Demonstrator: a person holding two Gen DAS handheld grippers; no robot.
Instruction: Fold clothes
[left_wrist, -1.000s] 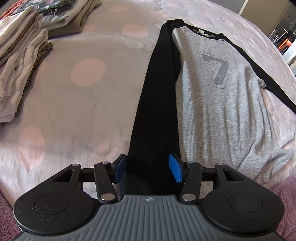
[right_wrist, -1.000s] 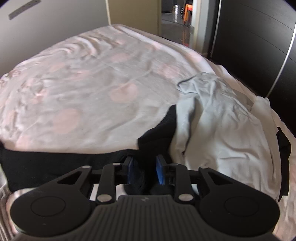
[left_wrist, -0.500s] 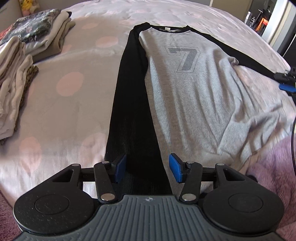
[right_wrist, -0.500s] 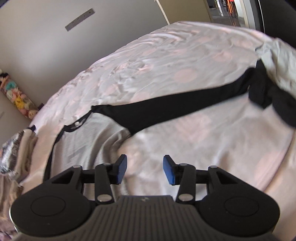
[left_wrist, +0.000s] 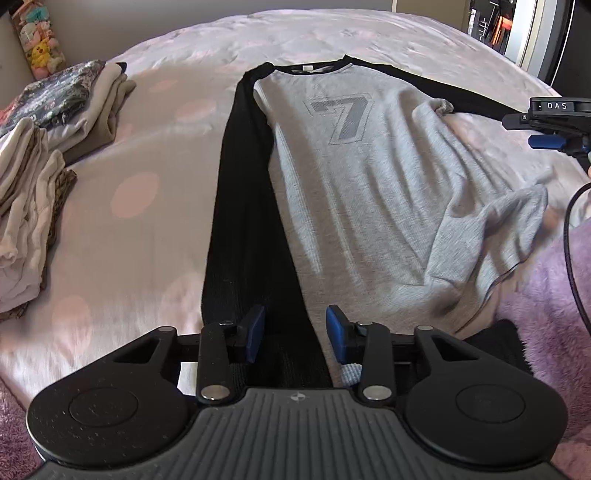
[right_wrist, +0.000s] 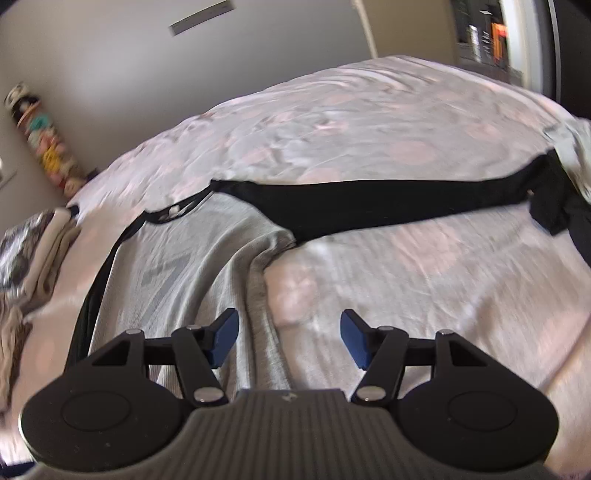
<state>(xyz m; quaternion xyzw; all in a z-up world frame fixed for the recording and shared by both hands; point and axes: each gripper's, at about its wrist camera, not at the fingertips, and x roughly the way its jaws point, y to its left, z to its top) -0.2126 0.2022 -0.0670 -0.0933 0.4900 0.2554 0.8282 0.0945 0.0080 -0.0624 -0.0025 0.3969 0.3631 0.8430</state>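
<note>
Left gripper (left_wrist: 293, 334) hangs low over the near end of the shirt (left_wrist: 369, 184), jaws closing, with the cuff end of the black sleeve (left_wrist: 243, 221) lying between the blue pads; from the left wrist view the pads do not look pressed onto the cloth yet. That sleeve runs straight ahead of the gripper to the collar, laid flat beside the grey body, probably so it can be lifted and folded inward. Off to the left of the gripper sit stacks of folded clothes (left_wrist: 33, 192), likely the finished pile. Far to the right, the right gripper (left_wrist: 550, 142) shows at the frame edge.

From the right wrist view, the right gripper (right_wrist: 289, 338) has its jaws opening with nothing pinched; the grey side edge of the shirt (right_wrist: 207, 266) lies just under and ahead of its left pad. Beyond it the other black sleeve (right_wrist: 388, 203) stretches out to the right across the bedspread (right_wrist: 406, 129), seemingly pulled straight for folding.
</note>
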